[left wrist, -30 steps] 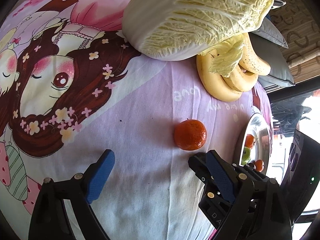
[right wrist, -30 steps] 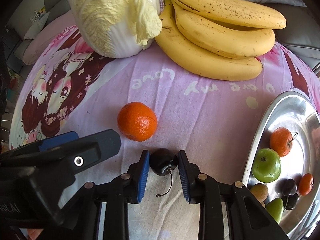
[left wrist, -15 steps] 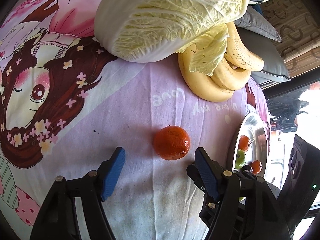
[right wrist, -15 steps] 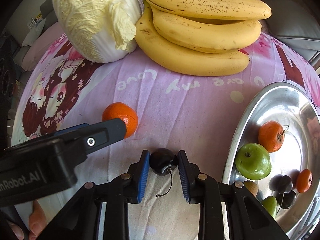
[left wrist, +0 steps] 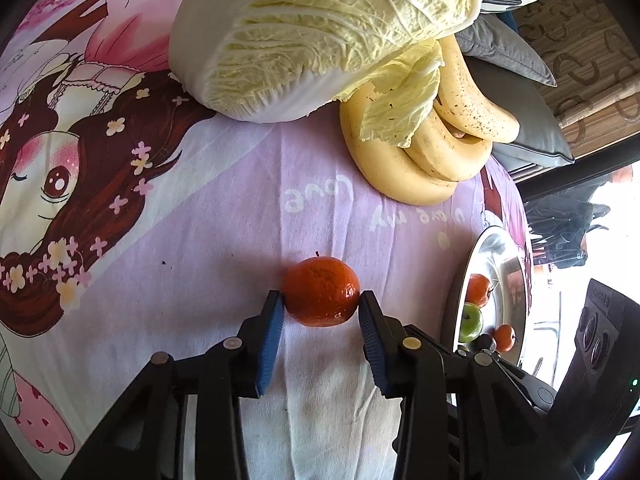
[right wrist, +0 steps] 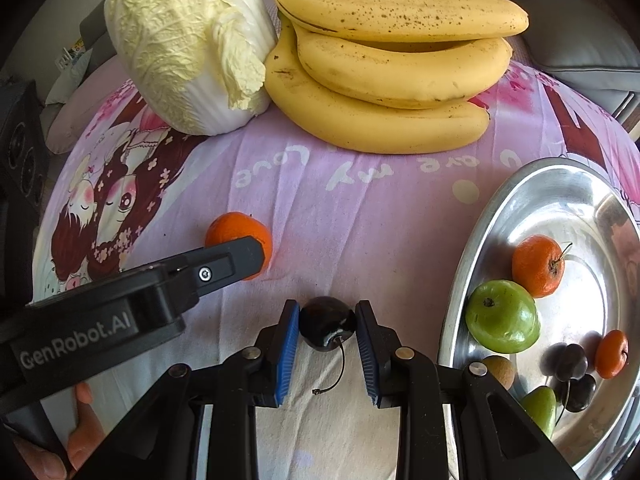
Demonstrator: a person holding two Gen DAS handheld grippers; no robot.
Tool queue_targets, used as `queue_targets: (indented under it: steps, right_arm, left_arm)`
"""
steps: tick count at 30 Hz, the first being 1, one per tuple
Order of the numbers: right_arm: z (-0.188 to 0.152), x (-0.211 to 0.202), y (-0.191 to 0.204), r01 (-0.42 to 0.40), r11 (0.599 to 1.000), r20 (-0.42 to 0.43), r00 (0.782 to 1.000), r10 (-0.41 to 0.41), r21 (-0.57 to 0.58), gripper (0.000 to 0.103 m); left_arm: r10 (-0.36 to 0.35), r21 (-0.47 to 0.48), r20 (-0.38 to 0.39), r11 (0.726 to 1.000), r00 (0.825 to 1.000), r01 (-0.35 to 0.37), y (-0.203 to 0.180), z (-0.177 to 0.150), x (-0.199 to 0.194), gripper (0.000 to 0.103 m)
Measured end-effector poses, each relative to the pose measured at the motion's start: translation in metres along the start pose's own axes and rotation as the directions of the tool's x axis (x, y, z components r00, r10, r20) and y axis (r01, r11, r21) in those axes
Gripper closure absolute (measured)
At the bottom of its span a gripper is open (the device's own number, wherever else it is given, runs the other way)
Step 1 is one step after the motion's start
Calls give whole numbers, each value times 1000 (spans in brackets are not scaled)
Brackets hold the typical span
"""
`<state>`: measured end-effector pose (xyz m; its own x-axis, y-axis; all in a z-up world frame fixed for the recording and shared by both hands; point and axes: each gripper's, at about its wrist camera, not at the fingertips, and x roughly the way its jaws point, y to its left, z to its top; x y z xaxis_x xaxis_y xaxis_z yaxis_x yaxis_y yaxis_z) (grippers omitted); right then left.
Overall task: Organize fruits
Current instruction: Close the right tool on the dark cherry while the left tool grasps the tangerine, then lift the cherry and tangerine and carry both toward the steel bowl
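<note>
A pink cartoon-printed cloth (right wrist: pixel 360 208) covers the whole work surface, with a girl's face drawn on it and pale lettering across the middle. At its far edge lies a napa cabbage (left wrist: pixel 320 32), crinkled pale yellow leaves over a white base, one loose leaf draped onto the bunch of bananas (right wrist: pixel 392 80) touching it on the right; the bananas are yellow with brown freckles. On the right side of the cloth sits a shiny metal tray (right wrist: pixel 500 216), holding a green apple (right wrist: pixel 502 316), a larger tangerine with a stem (right wrist: pixel 538 266), a smaller one (right wrist: pixel 611 354), some dark cherries (right wrist: pixel 570 362), a brownish fruit (right wrist: pixel 498 370) and another green fruit (right wrist: pixel 540 406) near the front rim.

In the left wrist view, the left gripper (left wrist: pixel 321 306) has its blue-padded jaws closed against both sides of a tangerine (left wrist: pixel 321 297), which is deep orange, dimpled and slightly glossy, resting on the cloth near the middle, well short of the tray. In the right wrist view, the right gripper (right wrist: pixel 327 322) has its jaws pinched on a dark cherry (right wrist: pixel 327 322), near-black and shiny, with a thin curved stem trailing toward the camera. It sits just beside the tray's left rim, to the right of the tangerine.
</note>
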<state>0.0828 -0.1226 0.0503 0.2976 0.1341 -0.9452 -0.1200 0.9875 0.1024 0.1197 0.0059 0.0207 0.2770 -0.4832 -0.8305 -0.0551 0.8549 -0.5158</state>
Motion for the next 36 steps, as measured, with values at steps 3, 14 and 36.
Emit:
queue_targets:
  steps: [3,14,36]
  right_arm:
    - [-4,-3,-2,-1,1000,16,1000,1,11,72]
    - [-21,-16,3,49,995,88,995,-57,84,72]
    - [-28,-47,-5,2,995,161,987,-18,100,72]
  left_arm:
    - [12,-4,0,1000,1000,-12,-2,-1,0,63]
    - [62,-22,-5,998,998,-62,-1,-6,-7,63]
    - [116,11,50,993,992,-116,-14,-24,-40,74]
